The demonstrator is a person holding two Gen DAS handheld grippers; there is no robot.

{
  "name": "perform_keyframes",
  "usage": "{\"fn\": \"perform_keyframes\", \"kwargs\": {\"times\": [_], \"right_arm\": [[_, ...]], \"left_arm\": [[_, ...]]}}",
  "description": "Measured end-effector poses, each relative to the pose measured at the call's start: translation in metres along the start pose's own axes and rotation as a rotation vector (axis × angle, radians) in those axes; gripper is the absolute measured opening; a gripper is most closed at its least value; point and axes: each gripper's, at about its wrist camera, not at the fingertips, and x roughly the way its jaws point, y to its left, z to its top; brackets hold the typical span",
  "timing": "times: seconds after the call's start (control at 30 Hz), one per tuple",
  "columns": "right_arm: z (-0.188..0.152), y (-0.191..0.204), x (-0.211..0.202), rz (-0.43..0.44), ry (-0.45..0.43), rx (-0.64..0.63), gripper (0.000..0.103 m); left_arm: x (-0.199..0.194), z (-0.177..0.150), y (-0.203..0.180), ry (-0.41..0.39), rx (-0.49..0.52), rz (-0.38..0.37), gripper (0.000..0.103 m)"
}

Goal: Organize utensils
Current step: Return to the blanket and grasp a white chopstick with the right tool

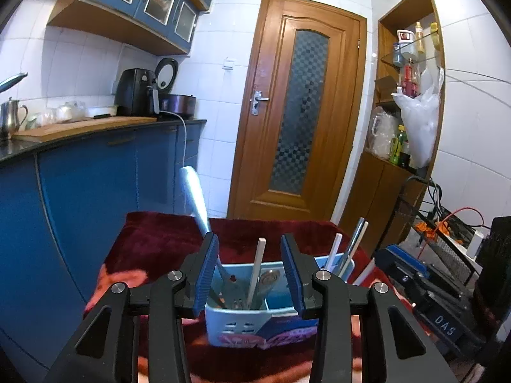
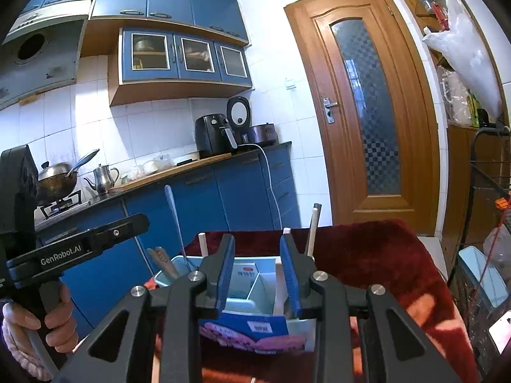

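Observation:
A light blue utensil caddy [image 1: 236, 322] with compartments stands on a dark red cloth [image 1: 153, 239]. Its left compartment holds a long silver-handled utensil [image 1: 194, 194], a white chopstick [image 1: 257, 268] and a metal spoon [image 1: 270, 279]. The right compartment holds white and grey chopsticks [image 1: 354, 242]. My left gripper [image 1: 250, 252] is open and empty, just in front of the caddy. In the right wrist view the caddy [image 2: 255, 282] sits between my open, empty right gripper's [image 2: 257, 255] fingers, with chopsticks [image 2: 311, 233] standing at its right end. The left gripper body [image 2: 76, 245] shows at the left.
Blue kitchen cabinets [image 1: 80, 191] with a dark counter run along the left, carrying an air fryer [image 1: 134, 91] and a kettle [image 1: 11, 116]. A wooden door [image 1: 303, 108] stands behind. A wire rack [image 1: 447, 233] with cables and a shelf niche [image 1: 408, 95] are at the right.

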Motion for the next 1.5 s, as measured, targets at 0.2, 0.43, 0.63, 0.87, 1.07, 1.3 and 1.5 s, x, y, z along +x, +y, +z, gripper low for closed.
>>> {"fn": "perform_keyframes", "kwargs": {"times": [0.2,0.43,0.63,0.87,1.07,1.3,1.5], "right_arm": [[-0.002,0.005,-0.014,0.009,0.032,0.029,0.032],[-0.014,0.012,-0.028,0.003,0.074,0.027,0.032],[-0.029,0.015,-0.04,0.004,0.134,0.042,0.032],[-0.046,0.02,-0.05,-0.001,0.217,0.052,0.032],[-0.065,0.022,-0.056,-0.01,0.304,0.056,0.033],[-0.094,0.021,-0.042,0.014,0.484,0.069,0.035],[-0.114,0.02,-0.035,0.005,0.582,0.088,0.035]], "left_arm": [[-0.018,-0.002,0.002,-0.005,0.008,0.008,0.042],[-0.036,-0.005,0.011,0.002,-0.007,0.018,0.042],[-0.049,-0.019,0.016,0.029,-0.018,0.021,0.042],[-0.057,-0.046,0.018,0.096,-0.043,0.025,0.042],[-0.061,-0.07,0.017,0.169,-0.044,0.041,0.042],[-0.067,-0.088,0.019,0.222,-0.04,0.061,0.042],[-0.072,-0.106,0.026,0.264,-0.037,0.063,0.042]]}}
